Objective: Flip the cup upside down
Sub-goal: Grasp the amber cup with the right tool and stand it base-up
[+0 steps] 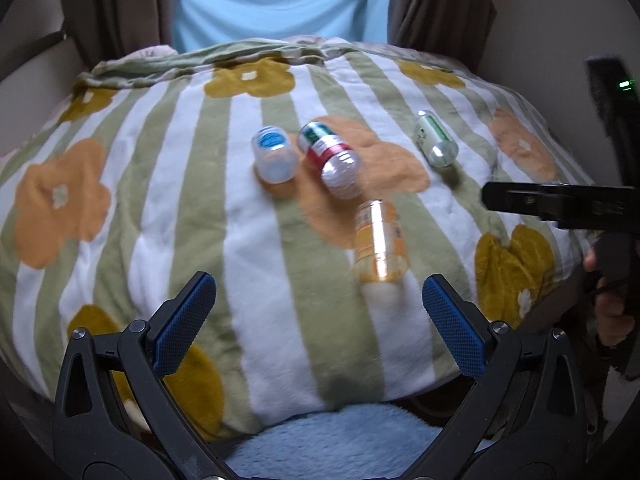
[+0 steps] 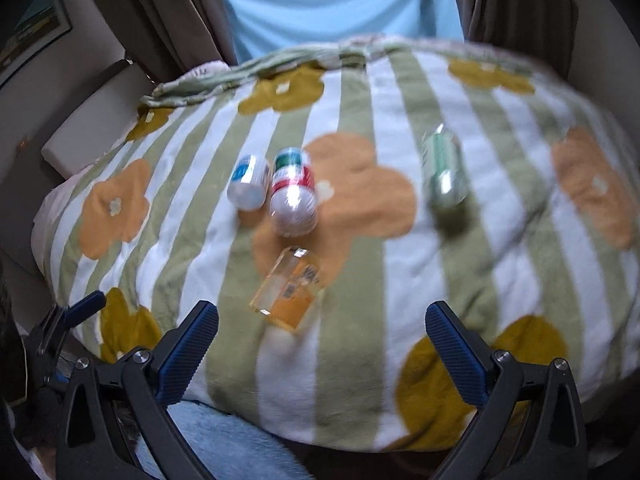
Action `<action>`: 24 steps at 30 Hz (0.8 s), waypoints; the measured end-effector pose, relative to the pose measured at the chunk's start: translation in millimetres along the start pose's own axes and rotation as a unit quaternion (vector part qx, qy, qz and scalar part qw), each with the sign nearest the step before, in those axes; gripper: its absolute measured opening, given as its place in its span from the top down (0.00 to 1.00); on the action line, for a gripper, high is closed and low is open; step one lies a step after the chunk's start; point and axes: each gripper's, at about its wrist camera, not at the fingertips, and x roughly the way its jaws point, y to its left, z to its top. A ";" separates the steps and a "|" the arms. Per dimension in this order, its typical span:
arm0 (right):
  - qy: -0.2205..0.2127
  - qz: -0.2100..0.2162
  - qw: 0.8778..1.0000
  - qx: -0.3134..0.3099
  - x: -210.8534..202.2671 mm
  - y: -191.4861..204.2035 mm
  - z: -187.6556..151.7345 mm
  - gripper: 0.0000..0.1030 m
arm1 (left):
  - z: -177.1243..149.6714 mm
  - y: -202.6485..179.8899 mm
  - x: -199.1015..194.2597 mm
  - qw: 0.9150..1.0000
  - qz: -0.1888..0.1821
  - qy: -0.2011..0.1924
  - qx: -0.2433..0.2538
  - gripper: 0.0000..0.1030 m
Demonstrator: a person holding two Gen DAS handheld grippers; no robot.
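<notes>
- Striped flower-print blanket (image 1: 248, 216) covers your work surface; brown curtains (image 1: 116, 8) and a pale blue drape (image 1: 280, 0) hang behind.
- Cups, four, all lying on their sides, mid-blanket:
  - orange cup (image 1: 379, 236), nearest you;
  - red-and-green cup (image 1: 330, 158), touching the blue cup (image 1: 274, 154);
  - green cup (image 1: 435, 143), apart at the right.
- Your left gripper (image 1: 318, 320): jaws wide apart, empty, short of the orange cup.
- Your right gripper (image 2: 322, 344): jaws wide apart, empty.
- Nothing blocks either gripper's way to the cups.

Brown curtains (image 1: 116, 12) behind bed w/ striped floral blanket (image 1: 168, 184).
</notes>
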 end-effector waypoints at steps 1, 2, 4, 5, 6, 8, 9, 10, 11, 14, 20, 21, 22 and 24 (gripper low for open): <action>0.012 0.004 1.000 0.010 9.9 1.7 0.5 0.00 | -2.1 6.4 -0.1 1.000 -0.002 0.001 -0.004 0.00; 0.024 0.007 1.000 0.018 20.6 3.6 1.9 0.00 | -4.0 11.1 -0.3 1.000 -0.003 0.001 -0.006 0.00; 0.048 0.010 0.998 0.029 39.6 7.4 6.6 0.00 | -8.1 21.8 0.0 1.000 0.000 0.001 -0.008 0.00; 0.063 0.013 0.997 0.038 51.4 8.0 9.5 0.00 | -9.3 25.9 0.8 1.000 0.002 0.002 -0.007 0.00; 0.073 0.012 0.996 0.047 59.6 7.3 12.2 0.00 | -10.9 30.9 1.4 1.000 0.003 0.002 -0.005 0.00; 0.098 0.008 0.993 0.066 82.0 6.3 18.2 0.00 | -13.2 39.3 3.0 1.000 0.004 0.002 -0.005 0.00; 0.109 0.006 0.991 0.073 92.2 5.5 21.4 0.00 | -13.8 44.4 4.5 1.000 0.004 0.002 -0.006 0.00; 0.124 0.008 0.989 0.082 104.5 4.1 25.2 0.04 | -14.9 47.6 5.4 1.000 0.003 0.002 -0.008 0.00; 0.137 0.012 0.986 0.090 113.0 2.8 27.6 0.10 | -15.0 50.9 7.0 1.000 0.000 0.003 -0.010 0.00; 0.181 0.041 0.974 0.126 141.6 -0.5 34.5 0.19 | -13.6 60.0 13.2 1.000 -0.005 0.005 -0.019 0.00; 0.212 0.040 0.967 0.139 168.3 1.1 44.1 0.31 | -11.4 70.1 26.0 0.999 -0.017 0.013 -0.033 0.00; 0.214 0.037 0.966 0.139 169.6 0.8 44.4 0.32 | -11.4 70.6 27.7 0.999 -0.019 0.014 -0.033 0.00; 0.215 0.035 0.966 0.140 170.3 -0.1 44.4 0.34 | -11.0 70.7 28.8 0.999 -0.020 0.015 -0.033 0.00; 0.220 0.032 0.964 0.144 174.4 -3.3 44.4 0.39 | -11.0 70.4 31.7 0.999 -0.021 0.018 -0.033 0.00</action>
